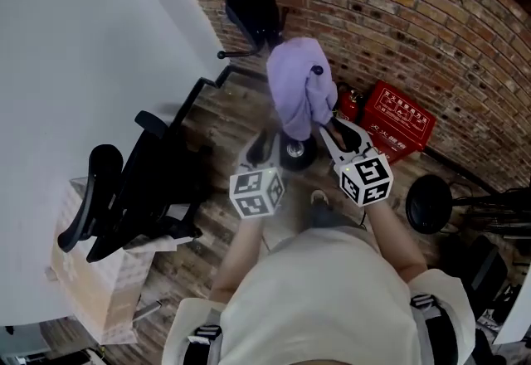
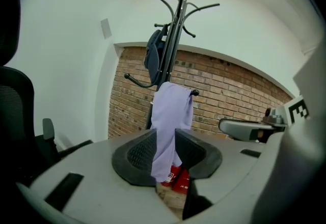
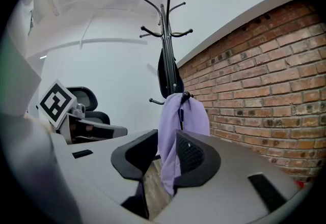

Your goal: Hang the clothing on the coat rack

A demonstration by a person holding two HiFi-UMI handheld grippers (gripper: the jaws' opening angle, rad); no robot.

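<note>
A lavender garment (image 1: 297,85) hangs from a low hook of the black coat rack (image 2: 175,24), and its hem dangles free above the rack's round base (image 1: 296,154). My left gripper (image 1: 267,143) points at the hem from the lower left, and the cloth (image 2: 170,126) shows in the narrow gap between its jaws. My right gripper (image 1: 340,129) sits just right of the garment with its jaws apart. In the right gripper view the cloth (image 3: 175,131) lies along the right pad, and bare floor shows through the rest of the gap. Neither pair of pads visibly pinches the fabric.
A dark bag (image 2: 153,55) hangs higher on the rack. A black office chair (image 1: 133,189) and a cardboard box (image 1: 91,289) stand at the left by the white wall. A red box (image 1: 398,119) and small fire extinguishers (image 1: 348,102) sit against the brick wall on the right.
</note>
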